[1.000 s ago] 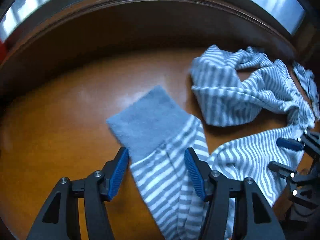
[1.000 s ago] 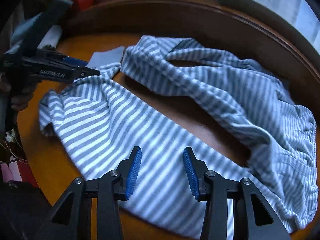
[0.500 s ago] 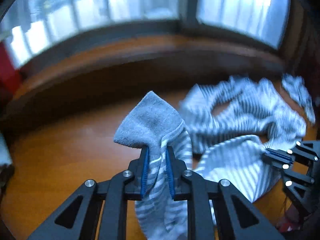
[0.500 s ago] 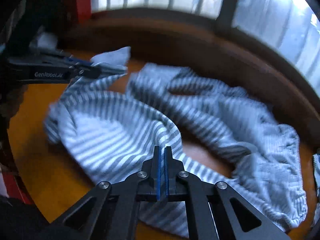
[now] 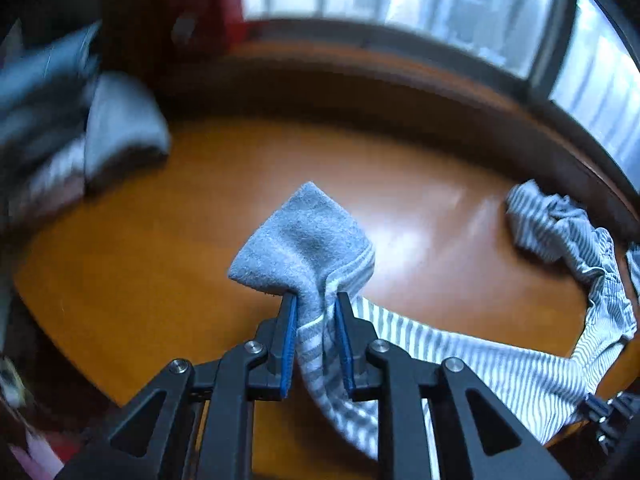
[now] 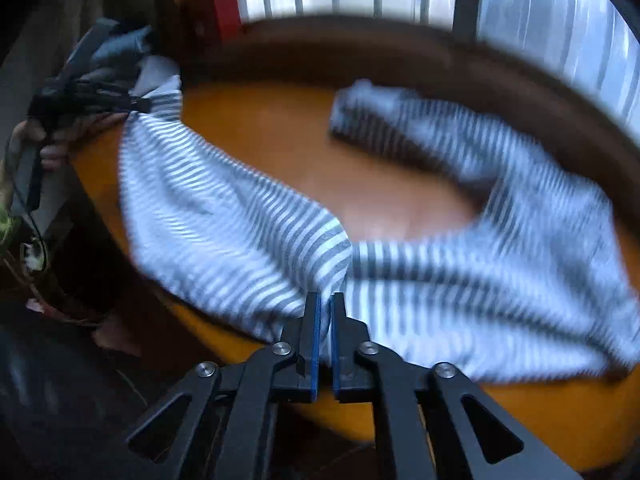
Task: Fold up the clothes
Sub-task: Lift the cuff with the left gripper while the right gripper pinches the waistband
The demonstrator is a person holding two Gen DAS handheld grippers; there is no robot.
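Both grippers — left gripper point(image 5: 316, 312), right gripper point(image 6: 325, 312) — pinch the striped garment point(image 6: 248, 240) (partly blurred).

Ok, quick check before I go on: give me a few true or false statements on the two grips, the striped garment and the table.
1. The left gripper is shut on the grey cuff of the striped garment. True.
2. The right gripper is open and holds nothing. False: it is shut on a pinch of the striped fabric.
3. The garment lies folded in a neat square. False: it is strung between the two grippers, with the rest rumpled on the wooden table.
4. More blurred fabric sits at the table's far left. True.
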